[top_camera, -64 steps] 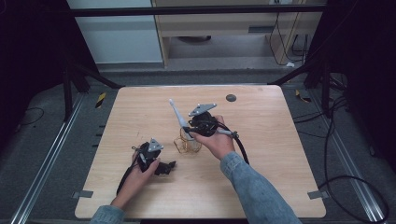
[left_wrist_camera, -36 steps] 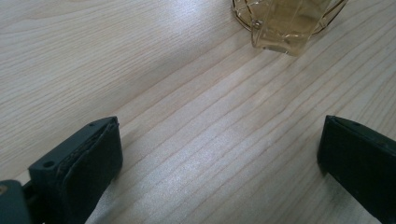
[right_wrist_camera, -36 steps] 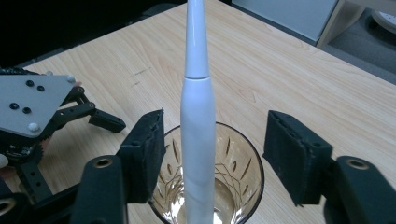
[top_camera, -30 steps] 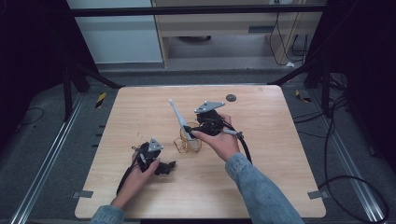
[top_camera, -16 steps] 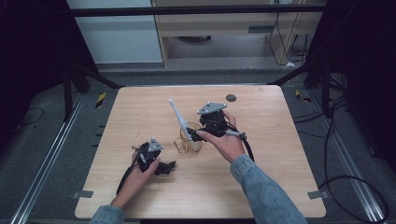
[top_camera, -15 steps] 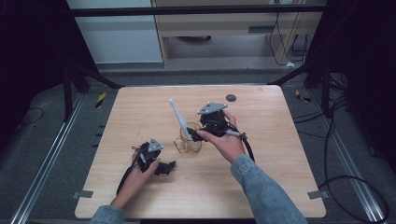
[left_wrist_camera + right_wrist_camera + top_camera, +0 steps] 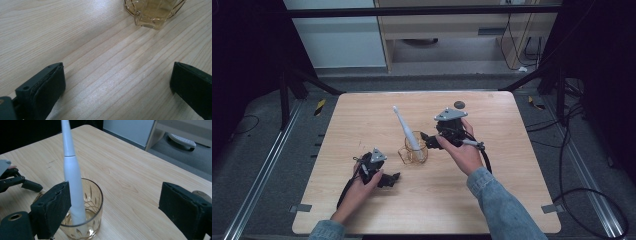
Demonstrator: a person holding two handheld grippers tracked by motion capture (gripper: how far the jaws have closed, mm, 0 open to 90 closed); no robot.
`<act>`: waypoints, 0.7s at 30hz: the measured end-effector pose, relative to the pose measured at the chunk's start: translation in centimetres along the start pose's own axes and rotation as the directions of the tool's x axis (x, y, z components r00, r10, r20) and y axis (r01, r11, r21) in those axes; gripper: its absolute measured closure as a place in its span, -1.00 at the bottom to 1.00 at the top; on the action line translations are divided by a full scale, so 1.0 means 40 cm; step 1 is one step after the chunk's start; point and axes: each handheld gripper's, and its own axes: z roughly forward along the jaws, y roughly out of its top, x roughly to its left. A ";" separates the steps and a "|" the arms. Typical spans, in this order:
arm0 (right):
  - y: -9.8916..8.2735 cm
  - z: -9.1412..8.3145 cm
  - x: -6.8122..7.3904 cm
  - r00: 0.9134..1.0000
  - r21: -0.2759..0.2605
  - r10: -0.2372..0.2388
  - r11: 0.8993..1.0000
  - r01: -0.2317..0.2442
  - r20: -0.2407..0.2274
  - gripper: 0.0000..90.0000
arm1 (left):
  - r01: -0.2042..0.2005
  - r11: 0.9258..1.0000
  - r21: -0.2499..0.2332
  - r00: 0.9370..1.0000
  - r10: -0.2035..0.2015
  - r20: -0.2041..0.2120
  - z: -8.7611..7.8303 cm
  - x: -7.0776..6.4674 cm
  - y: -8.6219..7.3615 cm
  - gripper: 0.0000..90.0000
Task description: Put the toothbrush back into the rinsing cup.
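Observation:
A white electric toothbrush [image 7: 404,127] stands tilted in a clear patterned glass [image 7: 414,152] near the middle of the wooden table [image 7: 492,200]. Just right of the glass, my right gripper [image 7: 428,140] is open. In the right gripper view the toothbrush [image 7: 72,175] and glass [image 7: 92,220] sit by the left pad, untouched, between wide jaws [image 7: 112,212]. Those jaws have just opened wide and come in a touch. My left gripper [image 7: 391,180] rests on the table front left of the glass, open [image 7: 117,90] over bare wood, with the glass [image 7: 152,12] ahead.
A small dark disc [image 7: 458,104] lies near the table's far edge, and also appears by the right pad [image 7: 200,193]. Black frame posts stand at the far corners. The left gripper [image 7: 17,182] is visible beyond the glass.
My right gripper has let go of the toothbrush and drawn back a little to the right. The toothbrush stays leaning in the glass. The left hand has kept still.

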 end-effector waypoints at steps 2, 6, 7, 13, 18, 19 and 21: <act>-0.007 -0.007 -0.013 1.000 -0.002 0.022 1.000 -0.022 -0.002 -0.77 | 0.000 1.000 0.000 1.000 0.000 0.000 0.000 0.000 0.000 -1.00; -0.025 -0.020 -0.036 0.999 0.005 0.050 0.999 -0.050 0.005 -0.77 | 0.000 1.000 0.001 1.000 0.000 0.000 0.000 0.000 0.000 -1.00; -0.029 -0.024 -0.041 0.998 0.009 0.057 0.998 -0.057 0.006 -0.77 | 0.000 1.000 0.001 1.000 0.000 0.000 0.000 0.000 0.000 -1.00; -0.061 -0.052 -0.073 0.997 0.013 0.078 0.997 -0.078 0.028 -0.77 | 0.000 1.000 0.001 1.000 0.000 0.000 0.000 0.000 0.000 -1.00; -0.080 -0.067 -0.091 0.995 0.018 0.094 0.995 -0.095 0.041 -0.77 | 0.000 1.000 0.001 1.000 0.000 0.000 0.000 0.000 0.000 -1.00; -0.084 -0.070 -0.095 0.994 0.020 0.101 0.995 -0.102 0.044 -0.77 | 0.000 1.000 0.001 1.000 0.000 0.000 0.000 0.000 0.000 -1.00; -0.093 -0.077 -0.103 0.993 0.024 0.110 0.993 -0.112 0.048 -0.76 | -0.002 1.000 0.002 1.000 0.002 0.000 0.000 0.000 0.000 -1.00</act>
